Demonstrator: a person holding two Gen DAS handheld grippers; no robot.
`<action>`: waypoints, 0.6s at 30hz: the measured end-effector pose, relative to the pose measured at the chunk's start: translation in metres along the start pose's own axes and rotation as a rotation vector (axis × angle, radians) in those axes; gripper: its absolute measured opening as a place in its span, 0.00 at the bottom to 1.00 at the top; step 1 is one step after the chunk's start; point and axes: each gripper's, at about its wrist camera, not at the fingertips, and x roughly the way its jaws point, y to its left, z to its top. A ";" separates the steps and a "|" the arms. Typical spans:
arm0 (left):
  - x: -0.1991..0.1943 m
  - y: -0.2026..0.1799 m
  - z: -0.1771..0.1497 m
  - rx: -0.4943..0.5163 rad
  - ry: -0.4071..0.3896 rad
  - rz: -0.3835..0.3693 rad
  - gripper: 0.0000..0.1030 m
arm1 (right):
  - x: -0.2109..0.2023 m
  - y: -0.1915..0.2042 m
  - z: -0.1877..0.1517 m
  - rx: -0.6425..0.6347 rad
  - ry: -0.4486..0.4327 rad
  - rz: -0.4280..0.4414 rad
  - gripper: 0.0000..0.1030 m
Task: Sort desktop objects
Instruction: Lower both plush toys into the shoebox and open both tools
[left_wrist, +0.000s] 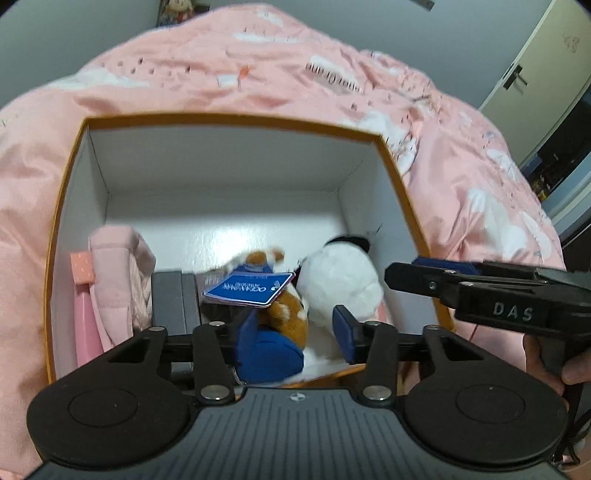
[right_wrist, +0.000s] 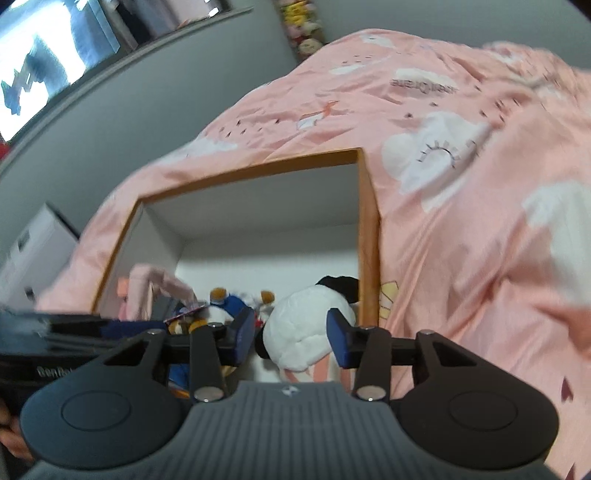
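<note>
An orange-rimmed box (left_wrist: 229, 119) with white walls stands on pink bedding. Inside lie a brown and white plush (left_wrist: 291, 317) in blue clothes with a blue tag (left_wrist: 251, 291), a white plush (left_wrist: 340, 284) with a black ear, a dark grey case (left_wrist: 173, 299) and a pink pouch (left_wrist: 114, 266). My left gripper (left_wrist: 297, 328) hangs open over the near edge, with the brown plush seen between its blue pads and not pressed. My right gripper (right_wrist: 291, 338) is open above the white plush (right_wrist: 299, 332). From the left wrist view it (left_wrist: 399, 275) sits by the box's right wall.
Pink cloud-print bedding (right_wrist: 461, 221) surrounds the box (right_wrist: 258, 166). A white carton (right_wrist: 33, 251) stands left of the bed by a grey wall. A pale door (left_wrist: 524, 74) lies at the far right. A hand (left_wrist: 546, 358) holds the right gripper's handle.
</note>
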 end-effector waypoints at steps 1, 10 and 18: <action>0.003 0.002 -0.001 -0.007 0.024 0.011 0.41 | 0.003 0.004 0.000 -0.029 0.011 -0.008 0.45; 0.030 0.010 -0.010 -0.055 0.087 0.014 0.40 | 0.035 0.021 -0.018 -0.117 0.079 -0.089 0.29; 0.014 0.002 -0.017 0.000 0.004 0.037 0.40 | 0.020 0.025 -0.031 -0.080 -0.029 -0.109 0.31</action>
